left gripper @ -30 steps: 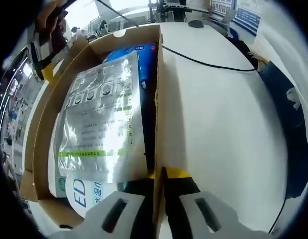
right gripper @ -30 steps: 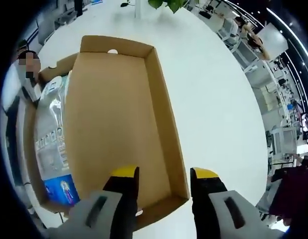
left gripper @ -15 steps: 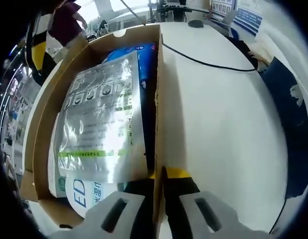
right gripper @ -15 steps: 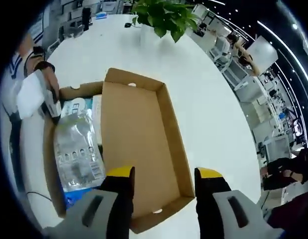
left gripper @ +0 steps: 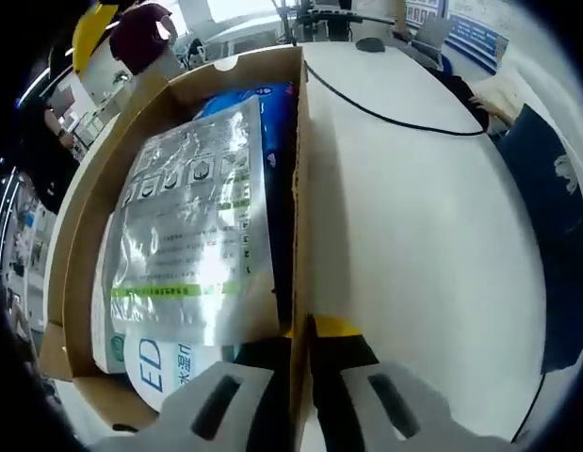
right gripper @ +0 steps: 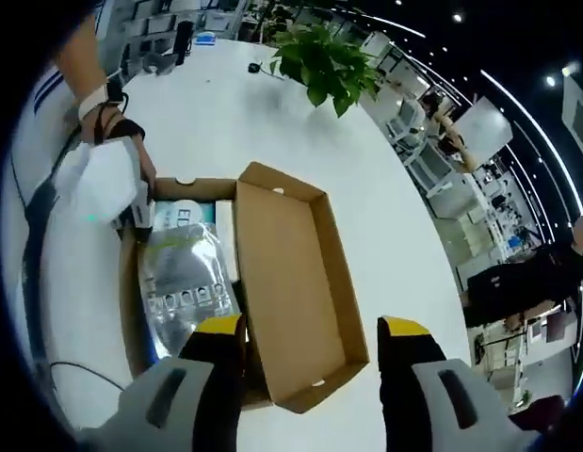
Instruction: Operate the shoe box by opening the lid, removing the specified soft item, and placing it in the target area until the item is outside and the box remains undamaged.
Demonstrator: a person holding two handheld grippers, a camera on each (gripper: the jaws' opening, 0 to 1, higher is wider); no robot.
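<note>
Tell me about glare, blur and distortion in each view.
Left gripper view: glare streaks the silver pouch; the shoe box wall stays sharp; blown-out brightness at top. Right gripper view: fisheye bends the white table; the open lid is evenly lit; the dark background holds spot lights.

brown box, silver pouch, white table

Matt brown cardboard shoe box — glossy, crinkled plastic pouch inside.

Large blue "ED", perhaps cut off, on the white packet.
</note>
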